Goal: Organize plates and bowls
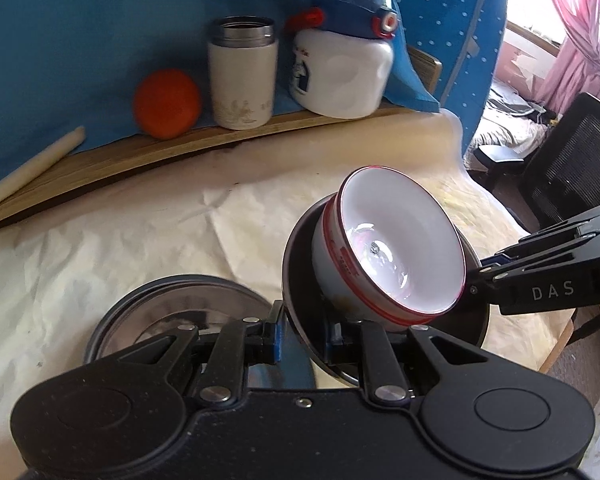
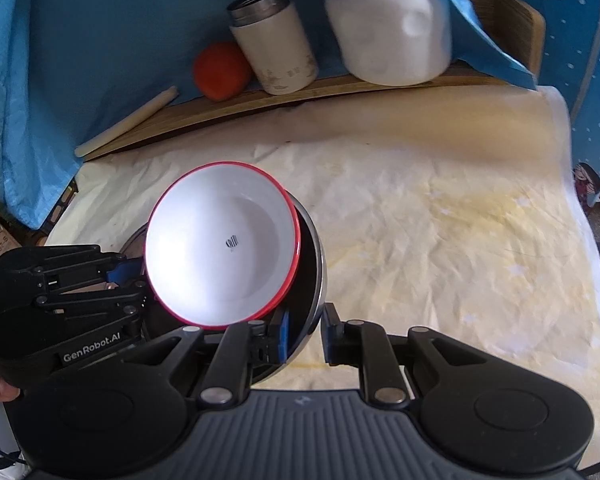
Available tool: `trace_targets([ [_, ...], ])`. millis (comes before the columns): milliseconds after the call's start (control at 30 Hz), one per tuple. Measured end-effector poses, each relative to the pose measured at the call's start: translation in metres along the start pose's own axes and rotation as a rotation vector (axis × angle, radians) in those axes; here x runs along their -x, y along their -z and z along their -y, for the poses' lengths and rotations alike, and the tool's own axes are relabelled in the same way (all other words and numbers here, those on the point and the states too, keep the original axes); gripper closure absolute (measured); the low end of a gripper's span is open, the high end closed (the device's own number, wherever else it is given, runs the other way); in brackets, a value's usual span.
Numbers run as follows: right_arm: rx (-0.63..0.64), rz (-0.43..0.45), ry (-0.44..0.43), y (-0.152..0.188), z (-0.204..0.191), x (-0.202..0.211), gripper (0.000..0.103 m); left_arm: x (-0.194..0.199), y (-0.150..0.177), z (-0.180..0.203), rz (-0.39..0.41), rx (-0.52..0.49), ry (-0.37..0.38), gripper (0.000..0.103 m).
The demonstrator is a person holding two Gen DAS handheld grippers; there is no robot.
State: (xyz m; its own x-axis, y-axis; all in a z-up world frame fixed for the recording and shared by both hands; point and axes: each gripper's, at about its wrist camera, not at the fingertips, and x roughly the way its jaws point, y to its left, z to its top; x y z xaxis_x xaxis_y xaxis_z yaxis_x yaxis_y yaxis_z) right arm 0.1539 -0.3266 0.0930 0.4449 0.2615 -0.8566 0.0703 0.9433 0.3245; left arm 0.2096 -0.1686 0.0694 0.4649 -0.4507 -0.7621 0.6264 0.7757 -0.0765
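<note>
A white bowl with a red rim [image 1: 400,240] [image 2: 220,248] lies tilted inside a dark metal bowl [image 1: 300,264] [image 2: 314,264], which is held above the table. My left gripper [image 1: 304,336] [image 2: 140,280] is shut on the metal bowl's near rim in the left wrist view. My right gripper [image 2: 303,336] [image 1: 474,280] is shut on the opposite rim. A second metal dish [image 1: 168,300] rests on the table below and to the left, partly hidden by the left gripper.
Crumpled cream paper [image 2: 440,220] covers the table. At the back, a wooden board [image 1: 140,160] carries an orange [image 1: 167,98], a white steel flask [image 1: 242,76], a white jug with a blue lid [image 1: 340,68] and a pale rod [image 1: 28,172]. A black chair [image 1: 568,156] stands on the right.
</note>
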Motion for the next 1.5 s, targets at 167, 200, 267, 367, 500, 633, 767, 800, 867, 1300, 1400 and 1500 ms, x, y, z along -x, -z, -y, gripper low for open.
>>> trace_targets([
  [167, 0.027, -0.008, -0.019, -0.003, -0.015, -0.009, 0.085, 0.007, 0.005, -0.016, 0.006, 0.033, -0.018, 0.086],
  [200, 0.033, -0.01, -0.022, -0.003, -0.019, -0.011, 0.085, 0.009, 0.006, -0.019, 0.007, 0.039, -0.022, 0.086],
  [267, 0.043, -0.011, -0.026, -0.005, -0.025, -0.014, 0.085, 0.012, 0.008, -0.025, 0.011, 0.05, -0.029, 0.086],
  [367, 0.057, -0.014, -0.033, -0.009, -0.034, -0.017, 0.085, 0.016, 0.011, -0.034, 0.015, 0.067, -0.037, 0.086],
  [500, 0.077, -0.02, -0.042, -0.016, -0.047, -0.021, 0.085, 0.022, 0.017, -0.045, 0.02, 0.088, -0.05, 0.086],
  [633, 0.097, -0.031, -0.049, -0.022, -0.06, -0.027, 0.085, 0.026, 0.022, -0.056, 0.02, 0.107, -0.063, 0.087],
  [767, 0.111, -0.037, -0.053, -0.024, -0.068, -0.033, 0.085, 0.028, 0.025, -0.064, 0.021, 0.122, -0.069, 0.087],
  [800, 0.114, -0.039, -0.052, -0.024, -0.069, -0.034, 0.085, 0.029, 0.026, -0.066, 0.021, 0.125, -0.07, 0.087],
  [867, 0.12, -0.043, -0.05, -0.025, -0.072, -0.036, 0.085, 0.029, 0.027, -0.069, 0.022, 0.131, -0.068, 0.087],
  [1300, 0.142, -0.059, -0.052, -0.028, -0.085, -0.05, 0.085, 0.029, 0.035, -0.086, 0.016, 0.163, -0.073, 0.088],
  [1400, 0.148, -0.065, -0.054, -0.027, -0.088, -0.053, 0.085, 0.028, 0.037, -0.09, 0.014, 0.173, -0.075, 0.088],
  [1500, 0.152, -0.073, -0.056, -0.027, -0.091, -0.057, 0.084, 0.028, 0.04, -0.093, 0.01, 0.182, -0.077, 0.088],
])
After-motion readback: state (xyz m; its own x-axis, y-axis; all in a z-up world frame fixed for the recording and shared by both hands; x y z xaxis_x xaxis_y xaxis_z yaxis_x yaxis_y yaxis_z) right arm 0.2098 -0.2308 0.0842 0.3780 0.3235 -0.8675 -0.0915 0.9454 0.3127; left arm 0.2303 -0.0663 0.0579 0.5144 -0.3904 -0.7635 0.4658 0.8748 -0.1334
